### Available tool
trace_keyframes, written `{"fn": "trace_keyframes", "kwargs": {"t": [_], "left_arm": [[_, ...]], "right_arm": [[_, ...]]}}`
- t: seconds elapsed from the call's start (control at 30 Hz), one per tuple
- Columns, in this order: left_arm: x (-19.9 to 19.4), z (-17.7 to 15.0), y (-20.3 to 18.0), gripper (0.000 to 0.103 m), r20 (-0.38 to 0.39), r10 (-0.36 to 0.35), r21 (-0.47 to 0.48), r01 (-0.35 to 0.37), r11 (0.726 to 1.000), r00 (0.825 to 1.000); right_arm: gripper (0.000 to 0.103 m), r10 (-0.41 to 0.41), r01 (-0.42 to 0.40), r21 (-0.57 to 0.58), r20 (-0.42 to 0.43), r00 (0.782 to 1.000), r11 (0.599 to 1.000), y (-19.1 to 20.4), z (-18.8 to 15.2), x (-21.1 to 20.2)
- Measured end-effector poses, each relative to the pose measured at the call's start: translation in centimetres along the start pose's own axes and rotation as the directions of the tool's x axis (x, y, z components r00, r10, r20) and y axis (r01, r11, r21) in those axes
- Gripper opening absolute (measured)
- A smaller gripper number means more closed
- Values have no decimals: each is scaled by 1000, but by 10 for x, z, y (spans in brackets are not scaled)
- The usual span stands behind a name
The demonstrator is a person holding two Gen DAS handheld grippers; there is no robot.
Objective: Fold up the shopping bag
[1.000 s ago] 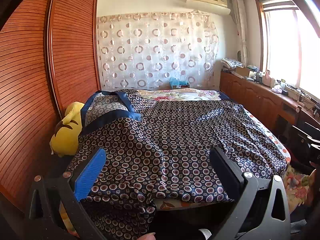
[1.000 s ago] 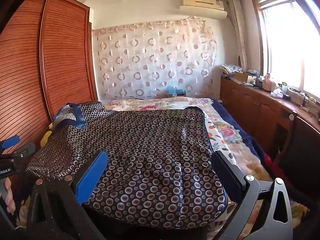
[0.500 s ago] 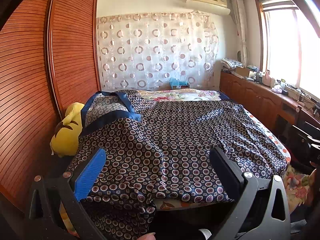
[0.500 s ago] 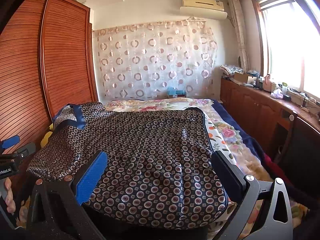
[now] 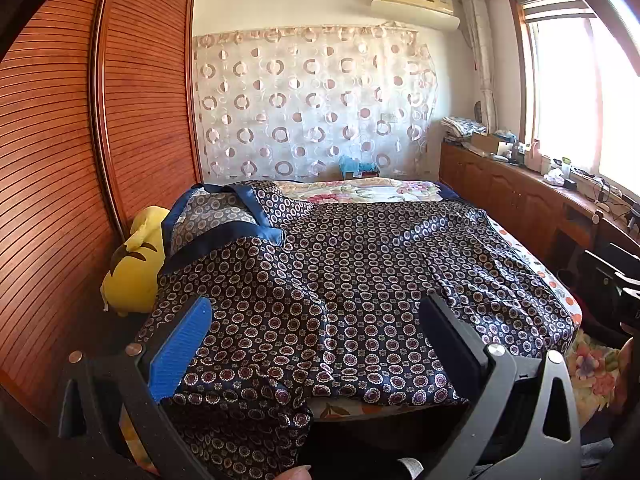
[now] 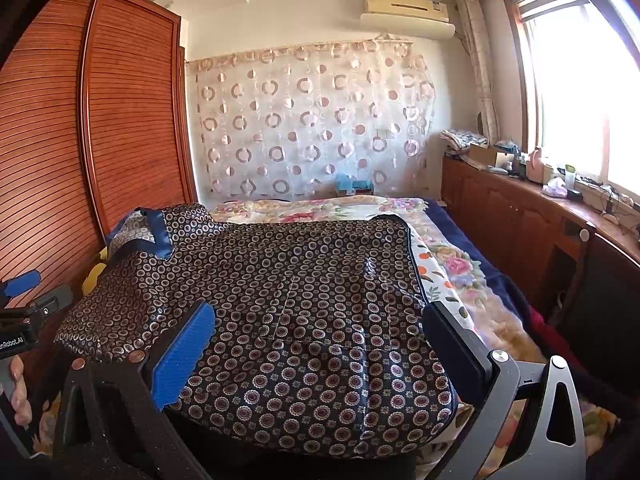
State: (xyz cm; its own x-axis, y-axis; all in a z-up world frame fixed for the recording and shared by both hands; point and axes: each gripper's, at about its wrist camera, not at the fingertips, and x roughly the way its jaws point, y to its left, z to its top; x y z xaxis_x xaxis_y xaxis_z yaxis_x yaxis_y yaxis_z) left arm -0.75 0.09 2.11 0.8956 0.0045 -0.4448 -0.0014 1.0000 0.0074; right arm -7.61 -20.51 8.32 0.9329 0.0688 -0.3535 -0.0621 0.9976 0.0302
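The shopping bag (image 5: 340, 280) is a large dark fabric sheet with a ring pattern, spread flat over the bed. Its blue handles (image 5: 240, 232) lie at the far left corner. My left gripper (image 5: 316, 308) hovers open over the bag's near left edge, where the fabric hangs off the bed. In the right wrist view the bag (image 6: 300, 300) fills the middle, with its handles (image 6: 158, 236) at the far left. My right gripper (image 6: 318, 314) is open over the near edge, holding nothing. The left gripper (image 6: 24, 304) and a hand (image 6: 18, 396) show at the left border.
A yellow plush toy (image 5: 132, 264) sits between the bed and the slatted wooden wardrobe (image 5: 80, 160). A floral bedspread (image 6: 448, 264) shows beyond the bag. A low wooden cabinet (image 6: 520, 216) with clutter runs under the window on the right.
The right gripper has drifted slightly, so the bag sits a little further right in its view. The left wrist view is unchanged. Both grippers stay open.
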Motion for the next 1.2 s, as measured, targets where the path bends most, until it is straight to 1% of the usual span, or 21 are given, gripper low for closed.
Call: {"fn": "trace_keyframes", "kwargs": {"t": [0.1, 1.2], "left_arm": [[-3, 4, 1, 103, 1, 1, -1, -1, 1000, 1000], [2, 2, -4, 103, 1, 1, 3, -1, 1000, 1000]], "right_arm": [[103, 1, -1, -2, 1, 1000, 1000, 1, 0, 0], [103, 15, -15, 5, 8, 1000, 1000, -4, 0, 4]]}}
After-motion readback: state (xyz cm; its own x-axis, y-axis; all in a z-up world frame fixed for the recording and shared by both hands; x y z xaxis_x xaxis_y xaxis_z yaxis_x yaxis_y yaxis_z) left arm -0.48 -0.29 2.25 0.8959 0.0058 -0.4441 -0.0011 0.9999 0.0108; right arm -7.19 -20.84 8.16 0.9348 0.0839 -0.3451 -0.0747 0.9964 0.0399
